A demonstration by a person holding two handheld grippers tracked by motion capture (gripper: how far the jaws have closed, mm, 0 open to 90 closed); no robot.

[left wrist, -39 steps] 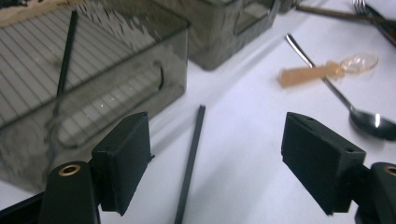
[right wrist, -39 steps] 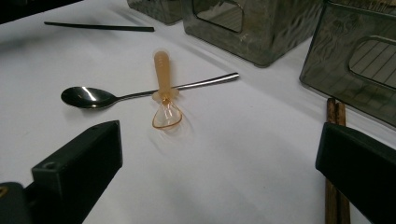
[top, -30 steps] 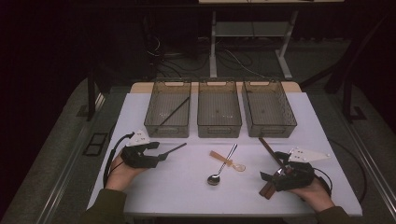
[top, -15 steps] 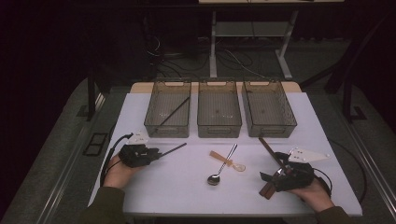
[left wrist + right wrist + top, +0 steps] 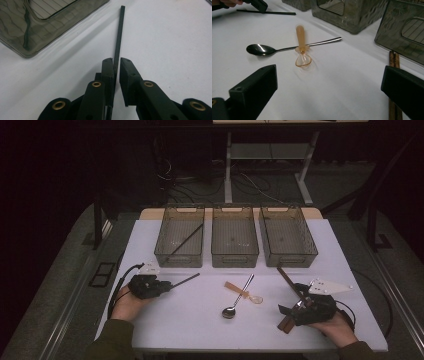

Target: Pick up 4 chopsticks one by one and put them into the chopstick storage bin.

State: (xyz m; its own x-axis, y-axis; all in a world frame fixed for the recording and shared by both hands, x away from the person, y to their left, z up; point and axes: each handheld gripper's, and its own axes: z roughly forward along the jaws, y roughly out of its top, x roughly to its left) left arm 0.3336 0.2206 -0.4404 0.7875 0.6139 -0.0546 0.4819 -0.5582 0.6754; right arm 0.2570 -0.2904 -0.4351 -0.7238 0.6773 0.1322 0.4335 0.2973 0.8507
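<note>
A thin black chopstick [image 5: 119, 32] lies on the white table [image 5: 200, 320], pointing toward the left bin. My left gripper [image 5: 116, 62] has just been closing and now pinches the chopstick's near end; in the high view this gripper [image 5: 167, 285] sits at the table's left. At the right, my right gripper [image 5: 291, 312] rests with its jaws wide apart. A pair of brown chopsticks [image 5: 394, 65] lies by its right jaw, untouched. Ahead of that gripper [image 5: 329, 72], a metal spoon [image 5: 262, 49] is crossed by a small orange plastic spoon [image 5: 301, 40].
Three smoky clear bins stand in a row at the back: left [image 5: 165, 255], middle [image 5: 235, 257], right [image 5: 289, 257]. The left bin holds another black stick [image 5: 186, 240]. The person's hands come in from the near edge.
The left gripper's jaws have narrowed around the black chopstick's end, and the hand shifted slightly. The right hand and the spoons stayed where they were.
</note>
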